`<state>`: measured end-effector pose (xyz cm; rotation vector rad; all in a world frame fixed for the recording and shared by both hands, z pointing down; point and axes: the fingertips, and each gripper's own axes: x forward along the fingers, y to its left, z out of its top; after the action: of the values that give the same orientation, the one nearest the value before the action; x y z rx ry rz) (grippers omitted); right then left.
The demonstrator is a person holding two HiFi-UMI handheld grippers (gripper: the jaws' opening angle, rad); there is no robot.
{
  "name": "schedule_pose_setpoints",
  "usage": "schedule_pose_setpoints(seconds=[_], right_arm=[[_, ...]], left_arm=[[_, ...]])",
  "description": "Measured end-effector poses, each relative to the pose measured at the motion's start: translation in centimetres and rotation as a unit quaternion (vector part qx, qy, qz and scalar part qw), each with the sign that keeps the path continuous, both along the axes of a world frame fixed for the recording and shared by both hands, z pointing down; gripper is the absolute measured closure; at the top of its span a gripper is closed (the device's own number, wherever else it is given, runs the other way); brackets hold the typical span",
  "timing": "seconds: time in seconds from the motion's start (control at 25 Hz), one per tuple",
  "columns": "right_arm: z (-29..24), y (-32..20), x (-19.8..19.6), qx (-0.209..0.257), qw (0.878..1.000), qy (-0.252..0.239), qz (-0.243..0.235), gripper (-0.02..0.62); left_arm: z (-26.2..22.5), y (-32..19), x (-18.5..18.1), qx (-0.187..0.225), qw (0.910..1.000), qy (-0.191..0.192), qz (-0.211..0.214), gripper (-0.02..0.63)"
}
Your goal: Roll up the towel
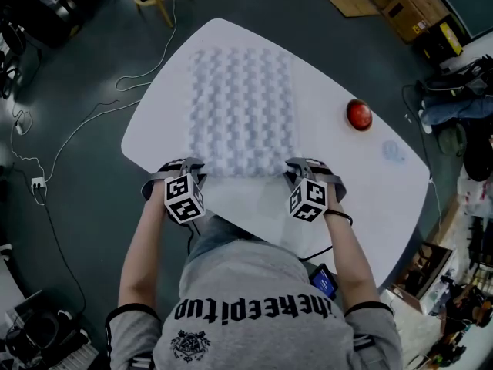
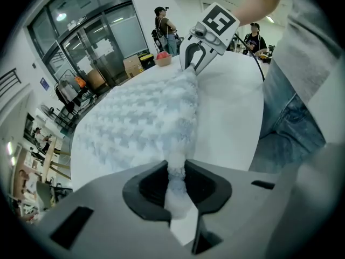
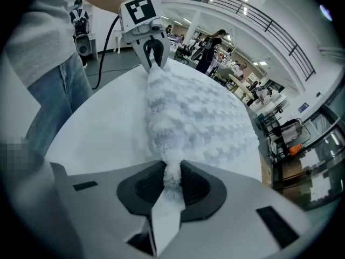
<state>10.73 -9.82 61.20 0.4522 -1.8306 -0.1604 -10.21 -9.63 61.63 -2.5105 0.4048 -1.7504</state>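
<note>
A pale blue-white waffle towel lies flat on the white table, its near edge toward me. My left gripper is shut on the towel's near left corner; in the left gripper view the fluffy towel is pinched between the dark pads. My right gripper is shut on the near right corner, and the right gripper view shows the towel bunched between its pads. Each gripper view shows the other gripper gripping the far end of that near edge.
A red ball-like object and a small pale blue item sit on the table to the right of the towel. Cables trail on the dark floor at left. Boxes and clutter stand at the right. People stand in the background.
</note>
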Motion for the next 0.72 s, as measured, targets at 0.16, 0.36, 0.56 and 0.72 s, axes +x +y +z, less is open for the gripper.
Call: schedule_pose_setpoints(seconds=[0.16,0.36,0.56,0.72], right_arm=[[-0.2,2.0,0.2,-0.025,1.0,-0.01,0.0,0.525],[-0.2,5.4,0.4,-0.068,0.998,-0.018,-0.009,0.525],[0.1,7.2,0.4,-0.112,0.993,-0.029,-0.008,0.525],[0.1,6.7,0.4,-0.144,0.988,-0.05,0.014,0.518]], left_arm=[[0.0,1.9,0.3,-0.024,0.9997,0.0,0.009,0.536],[-0.1,5.4,0.4,-0.07,0.9972,0.003,0.024,0.536],[0.1,7.2,0.4,-0.103,0.9943,0.015,0.025,0.535],[0.1,6.5,0.6,-0.105,0.9939,0.027,0.019,0.528]])
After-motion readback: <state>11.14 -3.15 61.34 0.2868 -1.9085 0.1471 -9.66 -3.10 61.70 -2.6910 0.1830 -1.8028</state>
